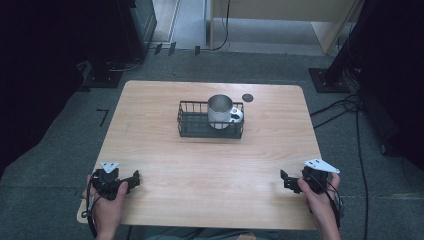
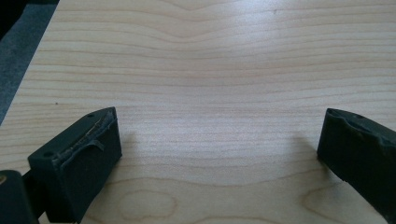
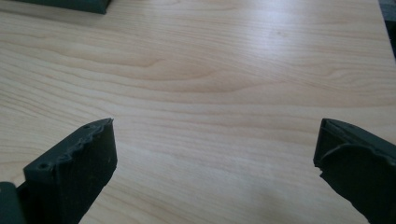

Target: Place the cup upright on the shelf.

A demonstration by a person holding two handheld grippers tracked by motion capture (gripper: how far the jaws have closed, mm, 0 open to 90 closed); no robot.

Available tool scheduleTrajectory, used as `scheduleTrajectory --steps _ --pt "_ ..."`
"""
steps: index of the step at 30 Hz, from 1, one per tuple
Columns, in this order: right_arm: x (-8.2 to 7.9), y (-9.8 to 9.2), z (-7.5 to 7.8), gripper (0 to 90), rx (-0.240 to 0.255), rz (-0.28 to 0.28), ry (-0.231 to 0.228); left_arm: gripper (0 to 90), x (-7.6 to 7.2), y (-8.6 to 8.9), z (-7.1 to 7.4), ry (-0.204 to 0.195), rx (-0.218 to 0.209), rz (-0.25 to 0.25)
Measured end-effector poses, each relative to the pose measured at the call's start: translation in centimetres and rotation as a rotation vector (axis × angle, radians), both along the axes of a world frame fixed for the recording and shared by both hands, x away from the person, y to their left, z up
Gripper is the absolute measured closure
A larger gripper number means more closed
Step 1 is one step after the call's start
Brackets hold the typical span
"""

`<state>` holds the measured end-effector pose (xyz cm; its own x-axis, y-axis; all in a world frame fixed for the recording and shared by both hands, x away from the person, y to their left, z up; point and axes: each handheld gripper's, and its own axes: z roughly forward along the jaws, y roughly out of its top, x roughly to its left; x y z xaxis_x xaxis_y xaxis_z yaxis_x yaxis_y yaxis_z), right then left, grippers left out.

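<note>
A metal mug [image 1: 220,111] with a white handle stands inside a black wire basket [image 1: 192,121] at the middle back of the wooden table [image 1: 210,165]. My left gripper [image 1: 135,178] rests near the front left corner, held by a hand, and its jaws stand wide apart over bare wood [image 2: 219,135]. Near the front right edge my right gripper [image 1: 284,179] is also open, with nothing between its jaws [image 3: 215,144]. Both grippers are far from the basket.
A small dark round disc [image 1: 247,97] lies on the table just behind the basket's right end. Beyond the table are dark equipment stands [image 1: 107,75], cables [image 1: 345,107] on the grey floor at right, and a wooden cabinet [image 1: 280,12].
</note>
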<state>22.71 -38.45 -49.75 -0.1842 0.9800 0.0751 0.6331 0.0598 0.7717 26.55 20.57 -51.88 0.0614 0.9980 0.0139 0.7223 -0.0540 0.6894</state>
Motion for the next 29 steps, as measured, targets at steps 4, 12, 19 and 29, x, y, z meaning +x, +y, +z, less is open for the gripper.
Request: scheduleTrajectory --steps 4,12,19,29 --pt "-0.8 -0.4 -0.6 0.0 -0.025 -0.021 0.012 0.0 0.0 0.0 0.0 0.0 0.0 0.0" --pt "-2.3 -0.4 -1.5 0.0 -0.064 -0.037 0.035 0.0 0.0 0.0 0.0 0.0 0.0 0.0" --pt "-3.4 -0.8 -2.2 0.0 -0.092 -0.06 0.055 0.0 0.0 0.0 0.0 0.0 0.0 0.0" --pt "-4.2 -1.0 -3.1 0.0 -0.084 -0.068 0.072 0.0 0.0 0.0 0.0 0.0 0.0 -0.001"
